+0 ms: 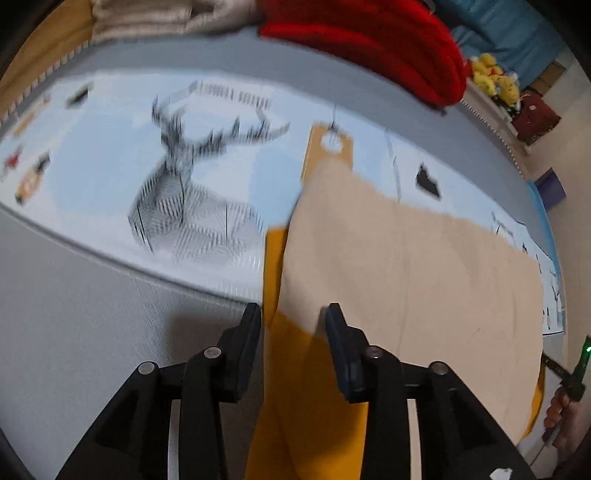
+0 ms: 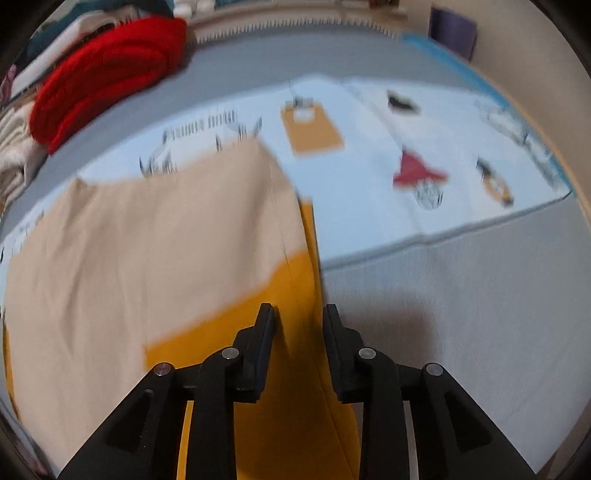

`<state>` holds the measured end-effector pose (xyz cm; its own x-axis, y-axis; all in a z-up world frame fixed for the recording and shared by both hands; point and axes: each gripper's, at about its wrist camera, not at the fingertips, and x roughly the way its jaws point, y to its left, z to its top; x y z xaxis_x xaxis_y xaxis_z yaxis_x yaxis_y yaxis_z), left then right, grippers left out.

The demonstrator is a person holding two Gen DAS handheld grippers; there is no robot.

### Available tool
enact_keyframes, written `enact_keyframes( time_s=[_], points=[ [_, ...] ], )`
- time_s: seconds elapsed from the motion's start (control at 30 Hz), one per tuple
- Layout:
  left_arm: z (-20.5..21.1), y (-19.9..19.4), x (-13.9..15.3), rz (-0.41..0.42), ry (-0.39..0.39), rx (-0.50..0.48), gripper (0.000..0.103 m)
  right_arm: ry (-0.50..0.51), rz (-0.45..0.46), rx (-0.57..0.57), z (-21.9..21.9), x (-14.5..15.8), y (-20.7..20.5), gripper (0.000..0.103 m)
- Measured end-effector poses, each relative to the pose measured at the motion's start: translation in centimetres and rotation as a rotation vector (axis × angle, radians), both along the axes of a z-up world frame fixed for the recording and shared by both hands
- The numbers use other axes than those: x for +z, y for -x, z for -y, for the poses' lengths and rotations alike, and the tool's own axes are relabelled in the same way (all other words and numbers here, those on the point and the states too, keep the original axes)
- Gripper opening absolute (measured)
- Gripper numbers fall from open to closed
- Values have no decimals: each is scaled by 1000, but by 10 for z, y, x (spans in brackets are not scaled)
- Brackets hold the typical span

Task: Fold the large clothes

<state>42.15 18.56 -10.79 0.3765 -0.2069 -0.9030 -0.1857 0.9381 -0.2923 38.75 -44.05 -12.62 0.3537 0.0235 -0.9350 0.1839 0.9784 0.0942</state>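
Across the left wrist view, the left gripper (image 1: 293, 314) is pointing steeply down over the near edge of the garment (image 1: 413, 266), a large piece in beige with a mustard-yellow side showing along its border, and it is lying spread on the pale blue printed sheet (image 1: 92, 177) that serves as the landmark for everything else. Its fingers are standing a narrow way apart with the yellow edge passing between them, and neither pad appears to be pressing on the cloth, so I judge the hem is being let go where a fold has been laid down. Beyond the sheet, a red bundle (image 1: 369, 40) and a pale folded pile (image 1: 155, 18) are waiting on the grey bedding (image 1: 74, 314), probably set out of the way. At the sheet's right end a hand (image 1: 561, 417) is gripping a dark handle, cut off by the frame. Motion blur is smearing the stag print (image 1: 177, 177), and the lettering over it cannot be read. Over in the right wrist view, the right gripper (image 2: 298, 314) is hanging above the garment's opposite yellow edge (image 2: 291, 295), its fingers likewise narrowly parted and seemingly clear of the fabric running between them. Matching placement at both ends suggests the two corners were carried together so the fold lies square. Whatever sits under the beige layer is hidden, and the garment's far-left portion is running out of frame.
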Motion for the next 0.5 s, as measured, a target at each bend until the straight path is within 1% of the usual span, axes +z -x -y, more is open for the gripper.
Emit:
enact_keyframes(
  time_s=[0.03,0.07,0.1,0.13,0.17,0.2,0.23,0.27,0.3,0.33,0.4,0.43,0.47,0.5],
  points=[
    [-1,2,-6,-18,25,1,27,-14,-19,7,1,-4,3,27],
    [-1,3,-11,-27,56,-8,11,-17,-16,11,1,-4,5,24],
    [1,3,-12,-28,70,-23,5,-14,3,16,0,-1,7,13],
    [4,5,-5,-2,41,-31,2,-13,21,21,-2,3,9,7],
    [4,6,5,33,8,-28,1,-17,56,21,-3,10,10,5],
    [2,8,16,76,-9,-10,1,-18,90,13,-2,17,11,5],
    [-3,10,28,123,4,31,1,-21,133,2,-2,25,12,4],
    [-5,11,30,133,9,52,1,-19,177,-14,-2,35,12,4],
    [-5,11,29,125,1,61,1,-14,190,-22,-2,37,11,4],
    [-1,12,24,95,-18,52,2,-5,188,-26,-3,37,10,4],
    [12,9,4,-31,-74,0,8,19,125,-23,-6,25,5,5],
    [14,8,0,-62,-84,-13,9,30,62,-17,-8,13,3,6],
    [16,10,1,-72,-119,-20,9,43,10,-1,-10,4,2,7],
    [18,14,9,-48,-158,-27,9,63,0,14,-11,3,3,10]
  ],
)
